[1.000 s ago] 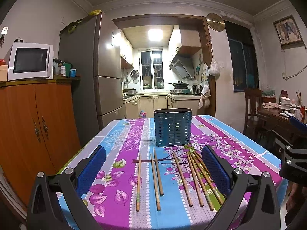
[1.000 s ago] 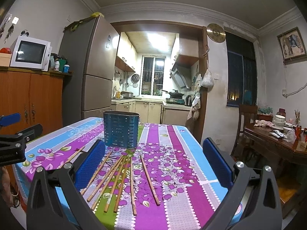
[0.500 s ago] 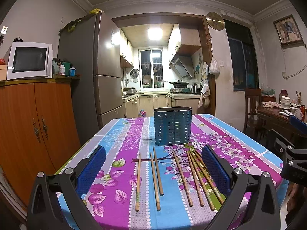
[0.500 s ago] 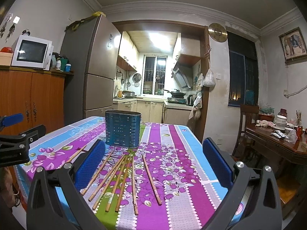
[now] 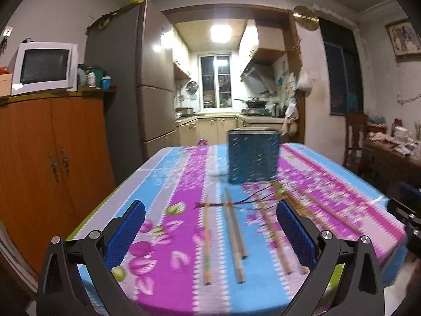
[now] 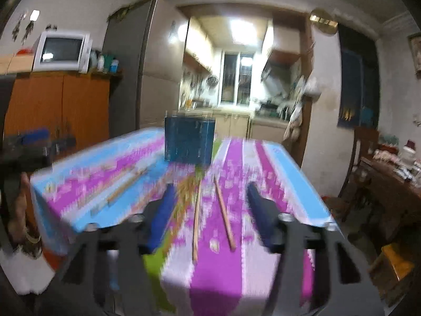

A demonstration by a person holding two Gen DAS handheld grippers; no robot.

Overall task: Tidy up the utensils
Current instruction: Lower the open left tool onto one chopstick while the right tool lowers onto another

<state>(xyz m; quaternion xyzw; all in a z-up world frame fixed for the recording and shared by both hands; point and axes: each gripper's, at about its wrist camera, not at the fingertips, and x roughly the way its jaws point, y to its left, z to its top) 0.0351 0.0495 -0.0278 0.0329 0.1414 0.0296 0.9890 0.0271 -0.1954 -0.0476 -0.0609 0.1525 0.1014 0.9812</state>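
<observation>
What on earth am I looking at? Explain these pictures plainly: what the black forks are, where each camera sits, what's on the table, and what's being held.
There is no robot here. A person holds a two-finger gripper in each hand, and a fisheye camera on each one looks forward along its fingers.

In the left wrist view, the left gripper stands open, with nothing between its blue pads. In the right wrist view, which is blurred, the right gripper has just been closing; its jaws are narrower but grip nothing.

Below them is a table with a flowered tablecloth. Loose wooden chopsticks lie on it, in front of a blue perforated utensil holder standing upright.

Nothing is held yet.
</observation>
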